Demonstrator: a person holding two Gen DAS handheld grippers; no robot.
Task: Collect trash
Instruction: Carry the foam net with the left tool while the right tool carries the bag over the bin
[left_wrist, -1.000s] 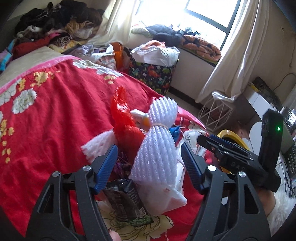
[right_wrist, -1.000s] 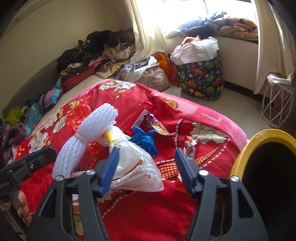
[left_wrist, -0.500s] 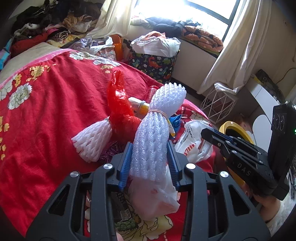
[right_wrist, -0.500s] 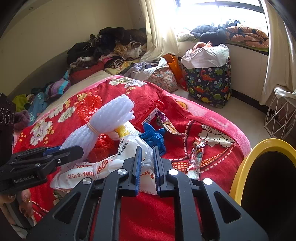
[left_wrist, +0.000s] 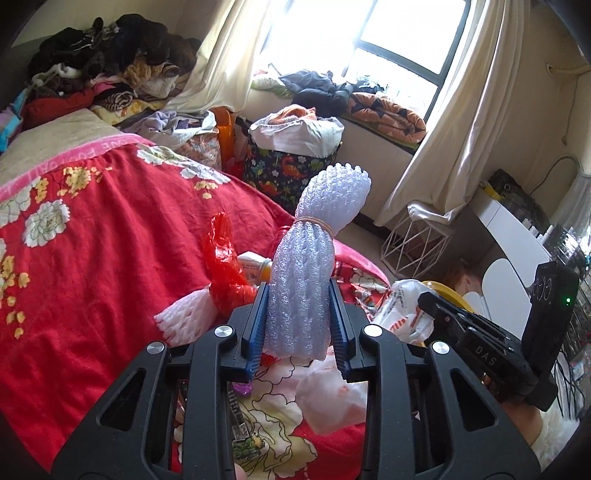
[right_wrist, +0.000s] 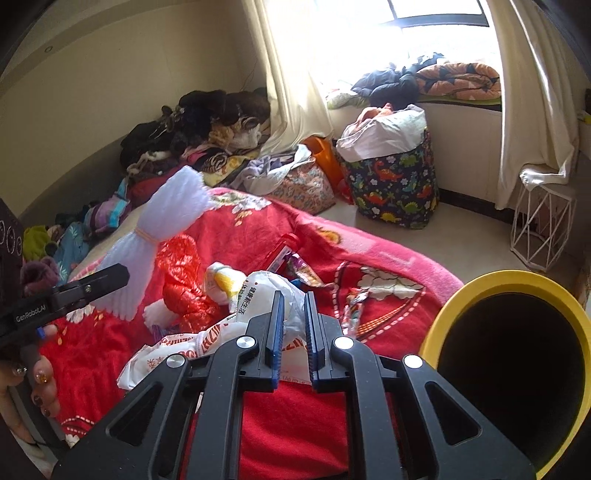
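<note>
A white foam-net bundle (left_wrist: 310, 258) tied with a rubber band stands upright between the blue pads of my left gripper (left_wrist: 297, 284). Its jaws are closing and the pads press the foam. From the right wrist the bundle (right_wrist: 155, 236) hangs above the red blanket. My right gripper (right_wrist: 293, 299) is shut on a crumpled white printed plastic bag (right_wrist: 236, 332), lifted slightly off the bed. A yellow-rimmed bin (right_wrist: 461, 295) gapes just right of it. A red plastic bag (right_wrist: 181, 280), snack wrappers (right_wrist: 352, 302) and a small bottle (left_wrist: 251, 266) lie on the blanket.
The red flowered blanket (left_wrist: 92, 240) covers the bed. A dinosaur-print basket (right_wrist: 391, 184) and a white wire stand (right_wrist: 543, 229) stand on the floor by the window. Clothes (right_wrist: 207, 125) pile up at the bed's far end. A hand (right_wrist: 40, 387) shows at the left.
Both grippers went from open to closed, the left on the foam bundle, the right on the white bag. Both have risen a little, lifting what they hold.
</note>
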